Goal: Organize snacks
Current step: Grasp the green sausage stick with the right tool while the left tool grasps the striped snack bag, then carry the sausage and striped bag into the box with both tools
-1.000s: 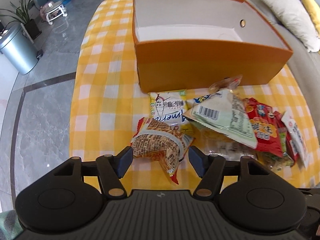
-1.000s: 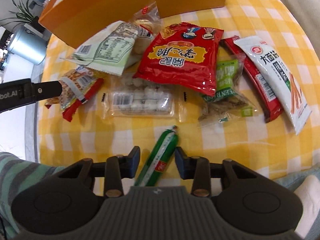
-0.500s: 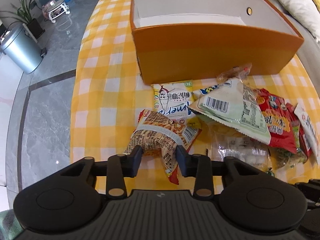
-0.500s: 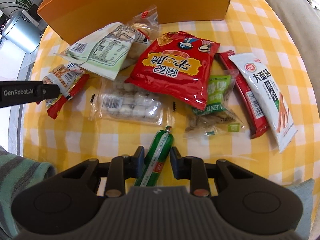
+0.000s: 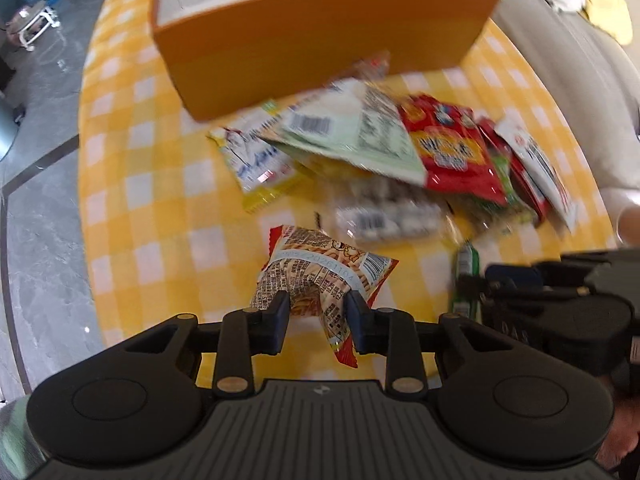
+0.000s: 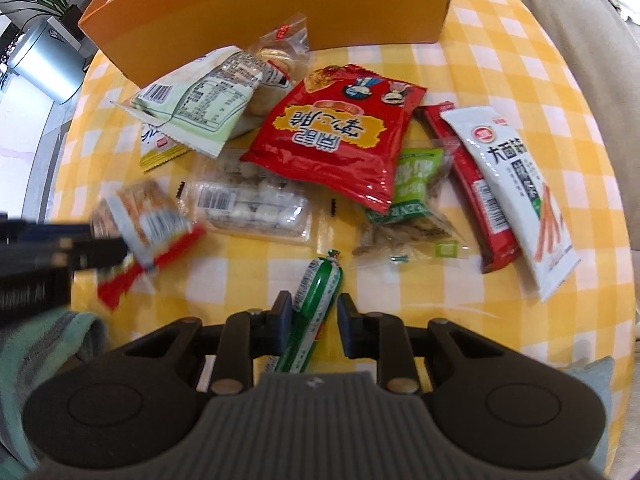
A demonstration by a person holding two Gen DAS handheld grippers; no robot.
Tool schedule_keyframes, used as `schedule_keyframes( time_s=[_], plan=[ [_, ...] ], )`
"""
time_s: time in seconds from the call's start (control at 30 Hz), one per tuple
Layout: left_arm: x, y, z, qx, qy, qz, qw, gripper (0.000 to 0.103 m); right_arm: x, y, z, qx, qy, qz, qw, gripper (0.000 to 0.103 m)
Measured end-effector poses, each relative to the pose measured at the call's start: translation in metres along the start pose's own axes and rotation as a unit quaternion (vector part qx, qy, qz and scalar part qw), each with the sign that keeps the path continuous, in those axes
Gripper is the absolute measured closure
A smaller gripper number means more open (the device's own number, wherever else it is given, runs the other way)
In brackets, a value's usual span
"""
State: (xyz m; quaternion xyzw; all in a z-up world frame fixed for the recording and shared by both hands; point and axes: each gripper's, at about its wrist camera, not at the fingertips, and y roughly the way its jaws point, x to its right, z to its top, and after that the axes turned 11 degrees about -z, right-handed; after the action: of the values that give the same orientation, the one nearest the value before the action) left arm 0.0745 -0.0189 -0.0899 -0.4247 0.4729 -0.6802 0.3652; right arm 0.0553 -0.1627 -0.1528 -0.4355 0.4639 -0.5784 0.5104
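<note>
Your left claw (image 5: 317,311) pinches the crumpled snack bag (image 5: 320,270); your right claw (image 6: 311,312) is pressed on the green sausage stick (image 6: 316,300). Both are near you, well apart from the orange box (image 5: 320,36). The thin bag may slip or tear in transit; the sausage can roll out. The box inside is mostly cut off.

We take the box (image 6: 280,12) at the bench's (image 6: 520,60) far side as landmark | just before it, the barcode pouch (image 6: 200,104), partly over the cookie pack (image 6: 276,60) | right of that, the large bag (image 6: 340,136) | nearer us, the tray pack (image 6: 256,204) | nearest, the sausage stick (image 6: 316,304).
</note>
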Motion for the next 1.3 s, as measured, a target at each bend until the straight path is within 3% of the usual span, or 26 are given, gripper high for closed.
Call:
schedule_keyframes(
  time_s=[0.13,0.23,0.4,0.63,0.87,1.1,1.2,1.3],
  plan=[
    [-0.002,0.003,0.0,0.006,-0.041,0.005,0.9991,0.063,0.005,0.0,-0.001,-0.003,0.008,0.006,1.0,0.081],
    [-0.005,0.002,0.003,0.019,-0.073,0.002,0.9972,0.052,0.006,0.003,-0.002,-0.003,0.013,0.017,1.0,0.081],
    [-0.013,-0.001,0.006,0.036,-0.136,-0.014,0.99,0.042,0.007,0.006,-0.007,-0.002,0.021,0.03,0.999,0.081],
    [-0.027,0.004,0.004,0.05,-0.207,-0.004,0.977,0.042,0.021,0.014,-0.011,-0.033,0.072,0.07,0.994,0.081],
    [-0.028,0.017,0.005,0.053,-0.213,0.019,0.9754,0.03,0.018,0.016,-0.014,-0.036,0.078,0.077,0.993,0.075],
    [-0.02,0.032,0.006,0.034,-0.186,0.041,0.9811,0.02,0.015,0.013,-0.017,-0.027,0.063,0.068,0.995,0.081],
    [-0.02,0.033,0.005,0.031,-0.177,0.039,0.983,0.024,0.013,0.013,-0.017,-0.022,0.058,0.067,0.996,0.081],
    [-0.019,0.029,0.006,0.038,-0.166,0.043,0.9845,0.041,0.013,0.013,-0.017,-0.02,0.056,0.066,0.996,0.082]
  ],
)
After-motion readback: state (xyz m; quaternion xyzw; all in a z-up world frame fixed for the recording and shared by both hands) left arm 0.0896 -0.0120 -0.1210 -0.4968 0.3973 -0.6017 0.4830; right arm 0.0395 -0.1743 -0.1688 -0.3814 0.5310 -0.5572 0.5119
